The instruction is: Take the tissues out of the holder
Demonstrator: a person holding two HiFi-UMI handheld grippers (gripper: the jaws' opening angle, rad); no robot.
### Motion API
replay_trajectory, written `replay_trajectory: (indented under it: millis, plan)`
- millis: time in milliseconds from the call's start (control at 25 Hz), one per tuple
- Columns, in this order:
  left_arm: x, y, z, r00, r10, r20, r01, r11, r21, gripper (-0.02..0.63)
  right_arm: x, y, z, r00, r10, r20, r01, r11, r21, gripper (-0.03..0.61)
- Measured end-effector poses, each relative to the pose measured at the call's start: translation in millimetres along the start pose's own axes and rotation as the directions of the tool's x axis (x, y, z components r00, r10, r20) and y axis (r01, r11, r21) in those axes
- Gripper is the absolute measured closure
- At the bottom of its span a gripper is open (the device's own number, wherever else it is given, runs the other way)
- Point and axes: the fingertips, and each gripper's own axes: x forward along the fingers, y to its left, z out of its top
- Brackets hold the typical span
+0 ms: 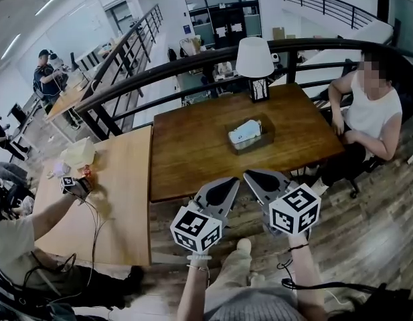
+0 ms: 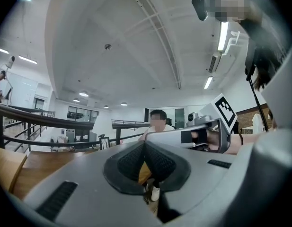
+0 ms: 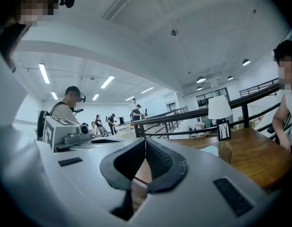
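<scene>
A dark wooden holder (image 1: pixel 252 141) stands on the brown table (image 1: pixel 193 146) with a pale blue-white tissue pack (image 1: pixel 244 132) in it. Both grippers hover side by side below the table's near edge, well short of the holder. My left gripper (image 1: pixel 234 182) is shut with nothing in it, its jaws tip to tip. My right gripper (image 1: pixel 249 176) is shut and holds nothing either. In the right gripper view the holder (image 3: pixel 225 151) shows to the right with tissue (image 3: pixel 209 150) at its near side. The left gripper view looks up at the ceiling.
A white-shaded lamp (image 1: pixel 254 63) stands at the table's far edge by a black railing (image 1: pixel 193 65). A person in white (image 1: pixel 372 109) sits at the table's right end. A lighter table (image 1: pixel 119 192) adjoins on the left, where another person's hand (image 1: pixel 82 188) holds a gripper.
</scene>
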Motion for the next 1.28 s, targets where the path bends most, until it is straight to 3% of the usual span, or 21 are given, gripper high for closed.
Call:
replay_trajectory:
  millis: [360, 960, 1280]
  plan:
    - [39, 54, 9, 1.000, -0.024, 0.004, 0.024, 1.000, -0.016, 0.606, 43, -39, 9, 0.998, 0.002, -0.060, -0.003, 1.000, -0.023, 0.566]
    - [124, 112, -14, 0.995, -0.090, -0.035, 0.089, 0.995, -0.038, 0.606, 97, -130, 9, 0.993, -0.019, -0.116, 0.015, 0.999, -0.030, 0.566]
    - [149, 129, -27, 0.997, -0.039, -0.071, 0.031, 0.994, -0.102, 0.606, 113, -167, 0, 0.976, 0.022, -0.218, -0.033, 0.998, -0.045, 0.566]
